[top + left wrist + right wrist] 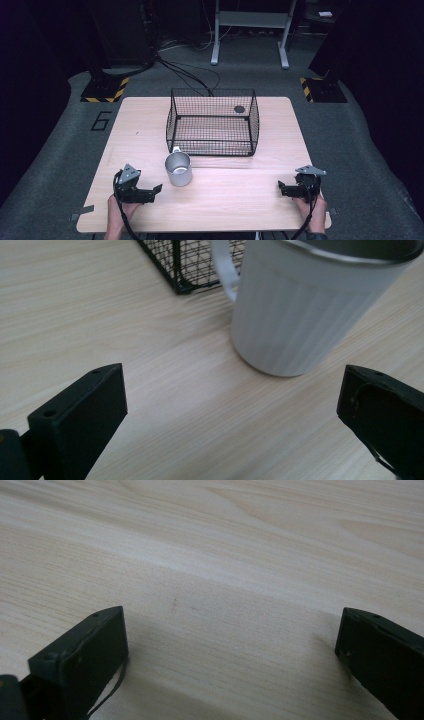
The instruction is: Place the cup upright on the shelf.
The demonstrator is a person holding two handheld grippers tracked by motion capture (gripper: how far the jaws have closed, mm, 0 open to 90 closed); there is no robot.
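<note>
Left gripper (156,190) gapes wide, empty, at the mug (305,305); its handle sits at 12 beside the basket (212,122). Right gripper (281,188) is wide open over bare wooden table (240,580). Dark room, grey floor.

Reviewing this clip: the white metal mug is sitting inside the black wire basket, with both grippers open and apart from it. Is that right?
Not quite. The white metal mug stands on the wooden table just in front of the black wire basket, as the high view shows. The left gripper and right gripper are indeed open, apart from it.
</note>
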